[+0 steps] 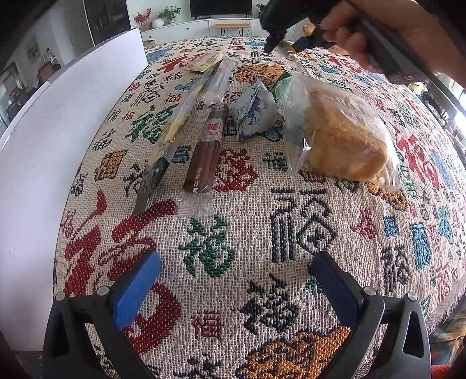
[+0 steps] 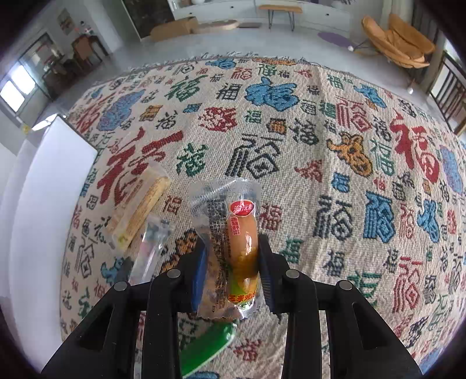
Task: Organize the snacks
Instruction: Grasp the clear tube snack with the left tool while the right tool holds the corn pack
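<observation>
Worktop (image 1: pixel 262 233) covered by a woven cloth with coloured Chinese characters; a white board (image 1: pixel 72 116) stands along its left edge. Room behind: pale floor, white low cabinet with a dark TV, potted plants, cardboard box (image 2: pixel 174 27), wooden bench, tan lounge chair (image 2: pixel 396 40) at far right.

Left to right on the cloth in the left wrist view: long clear-wrapped snack stick (image 1: pixel 180 122), brown wrapped bar (image 1: pixel 208 148), small blue-flowered packet (image 1: pixel 254 113), bagged bread bun (image 1: pixel 343 142). A yellow biscuit pack (image 1: pixel 204 61) lies further back.

Left hand-held gripper (image 1: pixel 236 280) hangs over bare cloth, jaws spread, nothing between them.

Right hand-held gripper (image 2: pixel 231 262), with a person's hand (image 1: pixel 349 32) on it, pinches a corn sausage packet (image 2: pixel 230 245) lifted off the cloth, well behind the row.

A green item (image 2: pixel 212 347) under the right hand-held gripper is mostly hidden. Packet print is too small to read; the fisheye bends the edges.
</observation>
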The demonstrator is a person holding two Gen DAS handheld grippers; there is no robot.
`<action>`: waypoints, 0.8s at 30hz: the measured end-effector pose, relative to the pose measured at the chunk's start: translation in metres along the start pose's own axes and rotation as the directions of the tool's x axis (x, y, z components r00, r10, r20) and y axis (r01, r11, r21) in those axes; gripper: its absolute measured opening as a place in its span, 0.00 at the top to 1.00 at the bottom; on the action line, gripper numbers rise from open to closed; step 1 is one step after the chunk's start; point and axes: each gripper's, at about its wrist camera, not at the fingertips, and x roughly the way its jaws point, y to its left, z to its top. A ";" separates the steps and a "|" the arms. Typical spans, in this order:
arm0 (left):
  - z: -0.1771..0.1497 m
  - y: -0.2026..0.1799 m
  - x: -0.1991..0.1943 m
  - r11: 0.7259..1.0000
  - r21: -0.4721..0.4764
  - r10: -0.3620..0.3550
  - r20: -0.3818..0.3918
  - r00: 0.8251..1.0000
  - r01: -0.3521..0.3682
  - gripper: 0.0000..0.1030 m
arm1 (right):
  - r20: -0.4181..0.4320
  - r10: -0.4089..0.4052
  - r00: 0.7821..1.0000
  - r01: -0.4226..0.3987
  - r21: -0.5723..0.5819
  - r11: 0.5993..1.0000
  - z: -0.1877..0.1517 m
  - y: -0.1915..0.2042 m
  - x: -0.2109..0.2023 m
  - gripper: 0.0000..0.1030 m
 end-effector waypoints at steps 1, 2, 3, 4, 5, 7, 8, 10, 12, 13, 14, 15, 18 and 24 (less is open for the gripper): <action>0.000 0.000 0.000 1.000 0.000 0.000 0.000 1.000 0.000 0.00 | 0.003 0.006 1.000 -0.005 -0.008 1.000 -0.005 0.000 -0.006 0.68; -0.001 0.000 0.000 1.000 0.000 0.000 0.000 1.000 0.000 0.00 | 0.009 0.014 1.000 -0.013 -0.015 1.000 -0.009 -0.006 -0.014 0.68; -0.001 0.000 0.000 1.000 0.000 0.000 0.000 1.000 0.000 0.00 | 0.015 0.023 1.000 -0.023 -0.021 1.000 -0.014 -0.010 -0.024 0.68; 0.000 0.000 0.000 1.000 0.000 0.000 0.000 1.000 0.000 0.00 | 0.025 0.029 0.999 -0.028 -0.029 0.999 -0.020 -0.016 -0.034 0.68; -0.001 0.000 0.000 1.000 0.001 0.000 0.000 1.000 0.000 0.00 | 0.034 0.034 0.999 -0.032 -0.035 0.999 -0.027 -0.022 -0.044 0.68; -0.001 0.000 0.000 1.000 0.001 0.000 0.001 1.000 0.000 0.00 | 0.045 0.041 0.998 -0.040 -0.040 0.998 -0.041 -0.034 -0.060 0.68; 0.000 0.000 0.000 1.000 0.001 0.000 0.001 1.000 0.000 0.00 | 0.047 0.040 0.998 -0.038 -0.046 0.998 -0.051 -0.041 -0.068 0.68; 0.000 0.000 0.000 1.000 0.001 0.000 0.001 1.000 0.000 0.00 | 0.038 0.033 0.999 -0.031 -0.058 0.998 -0.072 -0.056 -0.079 0.67; -0.001 0.001 0.000 1.000 0.001 0.000 0.001 1.000 0.000 0.00 | 0.026 0.009 1.000 -0.007 -0.086 0.996 -0.096 -0.066 -0.088 0.67; -0.001 0.000 0.000 1.000 0.001 0.000 0.001 1.000 0.000 0.00 | 0.020 -0.003 1.000 0.005 -0.107 0.994 -0.108 -0.069 -0.091 0.67; -0.001 0.001 0.000 1.000 0.001 0.000 0.001 1.000 0.000 0.00 | 0.015 -0.017 1.000 0.018 -0.129 0.991 -0.122 -0.071 -0.094 0.67; -0.001 0.001 0.000 1.000 0.001 0.000 0.001 1.000 0.000 0.00 | 0.008 -0.027 1.000 0.028 -0.149 0.989 -0.135 -0.074 -0.097 0.67; -0.001 0.000 0.000 1.000 0.001 0.000 0.001 1.000 0.000 0.00 | -0.014 -0.045 0.999 0.041 -0.199 0.979 -0.177 -0.073 -0.102 0.67; -0.001 0.001 0.000 1.000 0.001 0.000 0.002 1.000 0.000 0.00 | 0.019 -0.112 0.994 0.112 -0.305 0.946 -0.248 -0.057 -0.106 0.67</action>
